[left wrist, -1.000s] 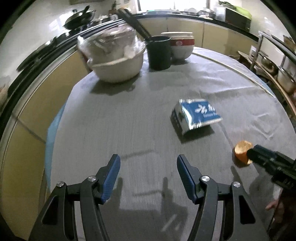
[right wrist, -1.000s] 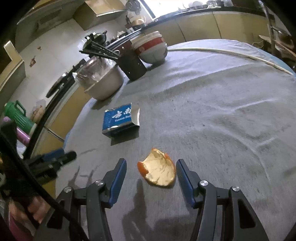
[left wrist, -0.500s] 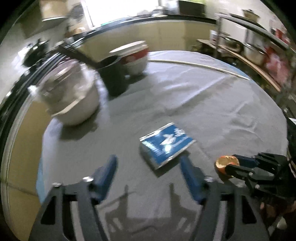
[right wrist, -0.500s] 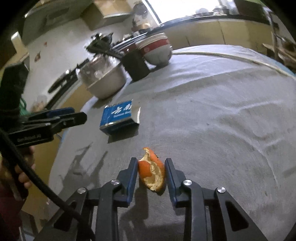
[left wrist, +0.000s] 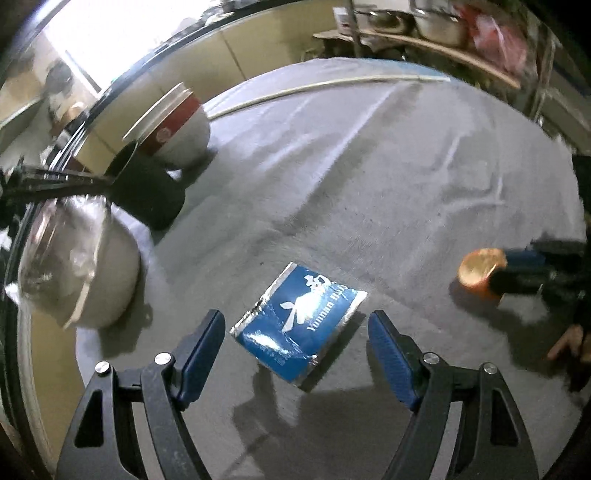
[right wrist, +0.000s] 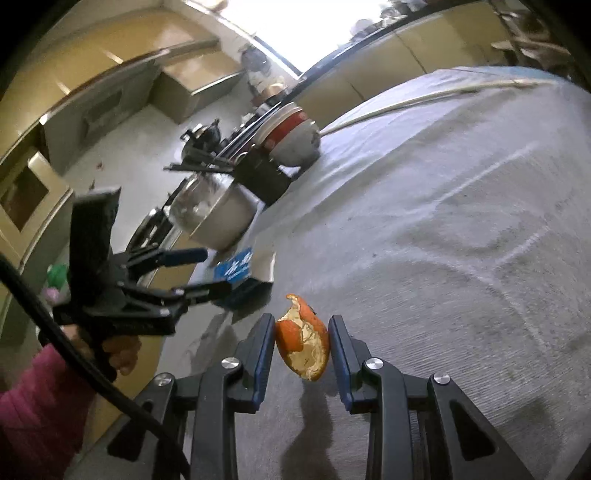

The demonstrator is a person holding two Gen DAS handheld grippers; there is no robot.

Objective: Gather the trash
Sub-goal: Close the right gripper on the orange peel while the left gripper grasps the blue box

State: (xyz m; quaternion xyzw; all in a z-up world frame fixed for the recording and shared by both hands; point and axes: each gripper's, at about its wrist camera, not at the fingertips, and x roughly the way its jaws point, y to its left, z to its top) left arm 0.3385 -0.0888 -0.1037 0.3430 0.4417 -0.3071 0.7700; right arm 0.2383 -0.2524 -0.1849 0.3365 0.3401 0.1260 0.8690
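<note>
A blue and silver foil packet [left wrist: 301, 321] lies on the grey tablecloth [left wrist: 369, 177], between the tips of my open left gripper [left wrist: 297, 332], which hovers over it. My right gripper [right wrist: 302, 338] is shut on a piece of orange peel [right wrist: 304, 341] and holds it lifted above the cloth. In the left wrist view the peel [left wrist: 480, 269] and the right gripper [left wrist: 528, 273] show at the right. In the right wrist view the left gripper [right wrist: 214, 271] reaches over the packet [right wrist: 236, 267].
At the table's far left stand a covered white bowl [left wrist: 74, 266], a black cup with chopsticks [left wrist: 147, 192] and a red and white bowl [left wrist: 173, 125]. Kitchen counters run behind the table. A shelf with metal pots [left wrist: 436, 26] is at the far right.
My left gripper moved forward and right until the packet lies between its tips. My right gripper closed on the orange peel and lifted it off the cloth.
</note>
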